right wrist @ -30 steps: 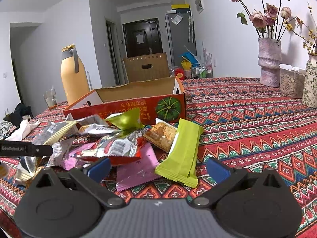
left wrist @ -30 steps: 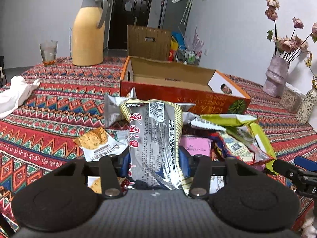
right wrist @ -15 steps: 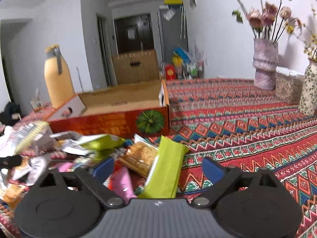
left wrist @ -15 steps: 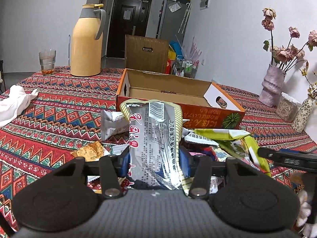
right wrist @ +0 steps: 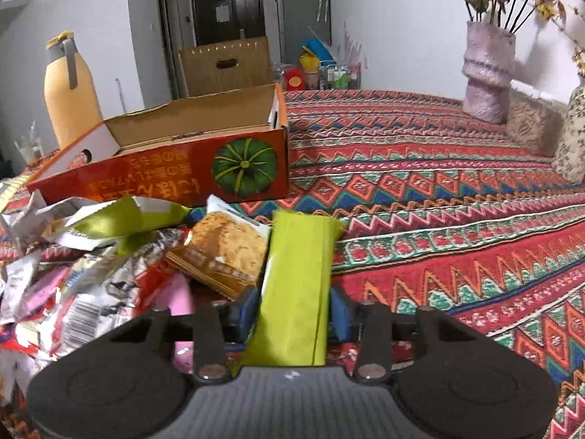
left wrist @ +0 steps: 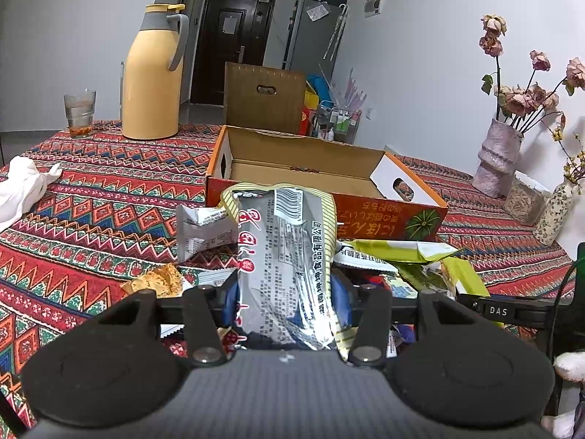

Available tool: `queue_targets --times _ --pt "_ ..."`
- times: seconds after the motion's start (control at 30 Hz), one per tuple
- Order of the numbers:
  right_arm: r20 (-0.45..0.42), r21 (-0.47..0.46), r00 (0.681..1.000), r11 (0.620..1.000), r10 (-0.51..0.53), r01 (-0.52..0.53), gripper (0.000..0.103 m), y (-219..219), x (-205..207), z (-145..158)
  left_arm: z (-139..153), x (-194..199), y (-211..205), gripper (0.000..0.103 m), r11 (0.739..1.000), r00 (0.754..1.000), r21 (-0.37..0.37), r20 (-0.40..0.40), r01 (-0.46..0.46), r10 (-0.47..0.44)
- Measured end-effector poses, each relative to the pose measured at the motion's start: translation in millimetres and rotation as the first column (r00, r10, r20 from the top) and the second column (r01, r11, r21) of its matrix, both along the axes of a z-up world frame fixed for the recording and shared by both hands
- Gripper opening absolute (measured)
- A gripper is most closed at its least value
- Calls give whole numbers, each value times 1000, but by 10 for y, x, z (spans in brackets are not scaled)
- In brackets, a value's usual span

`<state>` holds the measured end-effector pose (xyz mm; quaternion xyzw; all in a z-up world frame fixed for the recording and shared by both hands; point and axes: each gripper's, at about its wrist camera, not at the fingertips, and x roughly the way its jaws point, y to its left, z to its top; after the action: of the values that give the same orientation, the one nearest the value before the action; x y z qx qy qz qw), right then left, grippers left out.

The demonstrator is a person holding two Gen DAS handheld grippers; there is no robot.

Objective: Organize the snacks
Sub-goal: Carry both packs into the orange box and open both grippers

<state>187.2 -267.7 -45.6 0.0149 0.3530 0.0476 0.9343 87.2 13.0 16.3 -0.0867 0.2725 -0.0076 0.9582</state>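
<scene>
My left gripper (left wrist: 285,287) is shut on a silver and yellow snack bag (left wrist: 285,241), which sticks up in front of the open orange cardboard box (left wrist: 369,212). Loose snack packets (left wrist: 395,256) lie heaped on the cloth before the box. In the right wrist view my right gripper (right wrist: 292,305) has its jaws closing on a lime-green packet (right wrist: 299,256), and the blue pads press it from both sides. A biscuit packet (right wrist: 223,252) lies just left of it, beside the pile of wrappers (right wrist: 91,285). The box (right wrist: 164,179) stands behind the pile.
A yellow thermos (left wrist: 151,77) and a glass (left wrist: 79,111) stand at the back left, and a white cloth (left wrist: 22,186) lies at the left edge. A vase of dried flowers (right wrist: 488,73) and small jars stand at the right. The patterned tablecloth (right wrist: 457,201) stretches right of the box.
My right gripper moved in over the lime-green packet and its wide-open fingers closed on it. The left gripper kept its hold on the silver bag and stayed put.
</scene>
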Motion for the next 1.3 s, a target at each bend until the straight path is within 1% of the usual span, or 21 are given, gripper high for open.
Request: queue_targets --times 0.17,0.33,0.53,0.67,0.97,1.3 --pt "12 19 1000 1000 -5 5 36 -66 -64 6 5 15 5 50 1000 1000 -2 3 7 -7" --pt "55 32 998 999 -18 16 35 -114 -156 80 37 26 7 50 1000 1000 7 14 21 -21" --pt "110 34 994 999 -8 4 35 -120 -213 259 138 76 5 50 999 999 18 37 28 -28" --pt "157 26 988 999 14 -19 35 -61 -201 429 250 149 -7 50 999 998 27 56 30 -32" --pt "235 3 969 997 78 -81 35 152 59 771 470 493 -29 50 999 997 43 77 22 -25" --pt "285 24 952 992 112 -124 35 405 572 1042 621 1101 -50 50 999 998 46 66 -12 9"
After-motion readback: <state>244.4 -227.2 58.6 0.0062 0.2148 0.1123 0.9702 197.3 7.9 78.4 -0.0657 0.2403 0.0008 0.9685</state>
